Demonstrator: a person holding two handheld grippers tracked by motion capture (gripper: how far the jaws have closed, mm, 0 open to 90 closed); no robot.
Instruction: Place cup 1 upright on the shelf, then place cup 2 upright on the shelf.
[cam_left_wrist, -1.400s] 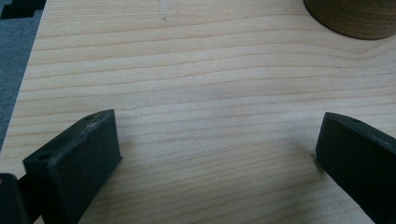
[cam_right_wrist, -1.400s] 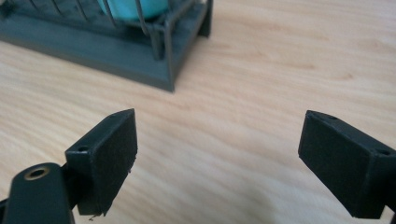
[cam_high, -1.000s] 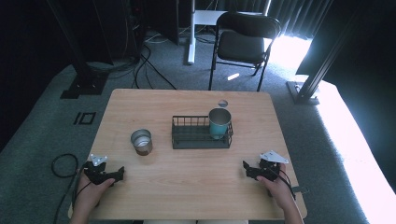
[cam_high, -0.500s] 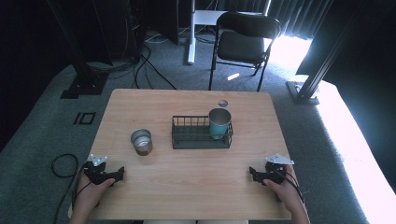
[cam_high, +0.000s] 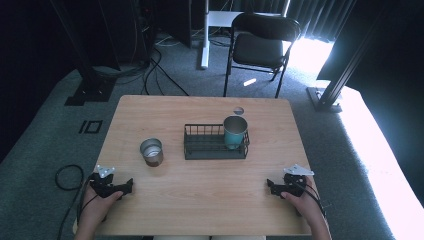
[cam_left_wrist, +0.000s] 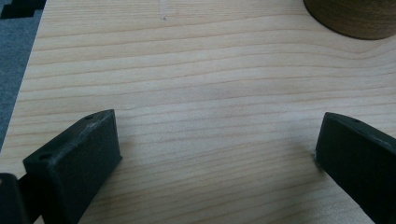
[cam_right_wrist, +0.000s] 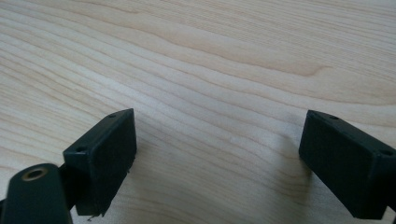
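Resting on the table (cam_high: 200, 195) near its front edge, both the left gripper (cam_high: 127, 187) and right gripper (cam_high: 270, 186) gape wide, empty; the steel cup (cam_high: 151, 151) stands near the left one, ahead of it.

Wooden table (cam_high: 200, 200); metal cup (cam_high: 151, 151); wire basket (cam_high: 215, 147)

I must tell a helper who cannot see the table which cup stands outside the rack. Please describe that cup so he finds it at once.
Start at the black wire rack in the middle of the wooden table. Just to its left, on the bare wood, stands a short metal cup, nearer the left gripper. Unlike the taller teal cup standing inside the rack's right end, it is silver-rimmed, brownish and stands alone.
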